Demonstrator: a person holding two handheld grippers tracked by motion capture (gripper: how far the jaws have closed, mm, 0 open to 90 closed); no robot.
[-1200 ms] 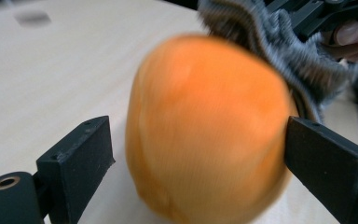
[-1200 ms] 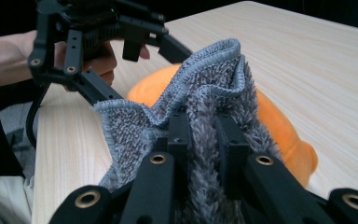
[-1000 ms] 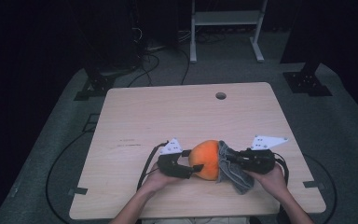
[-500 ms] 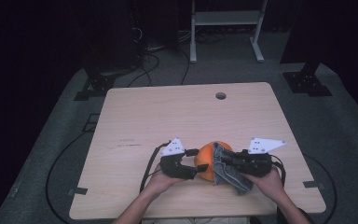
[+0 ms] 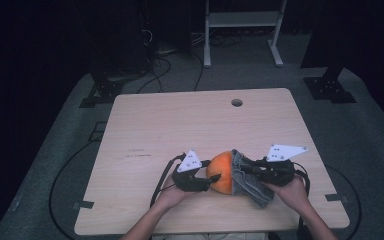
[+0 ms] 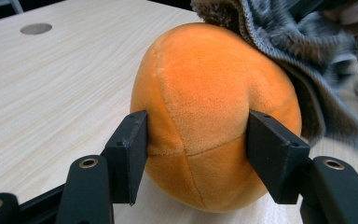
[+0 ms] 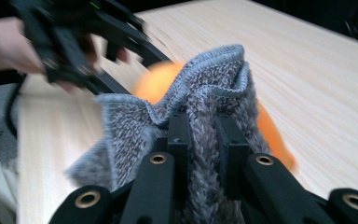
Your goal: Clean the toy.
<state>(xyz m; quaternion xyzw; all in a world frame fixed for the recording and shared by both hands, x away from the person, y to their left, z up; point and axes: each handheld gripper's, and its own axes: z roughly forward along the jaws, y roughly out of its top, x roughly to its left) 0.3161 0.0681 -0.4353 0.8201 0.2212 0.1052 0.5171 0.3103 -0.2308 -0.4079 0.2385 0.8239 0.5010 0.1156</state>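
Note:
An orange plush ball sits on the table near the front edge. My left gripper reaches it from the left. Its jaws have just been closing with the ball between them, and both pads now press into its sides. A grey fuzzy cloth drapes against the ball's right side and hangs toward the table. My right gripper is shut on a bunched fold of this cloth, with the ball blurred behind it.
The light wooden table has a small round hole near its far edge. On the dark floor behind the table stand a white frame and black stand bases, with cables around them.
The left jaws have drawn in against the ball's sides. The cloth in the right gripper has slid a little over the ball's right side. Both hands stay in place.

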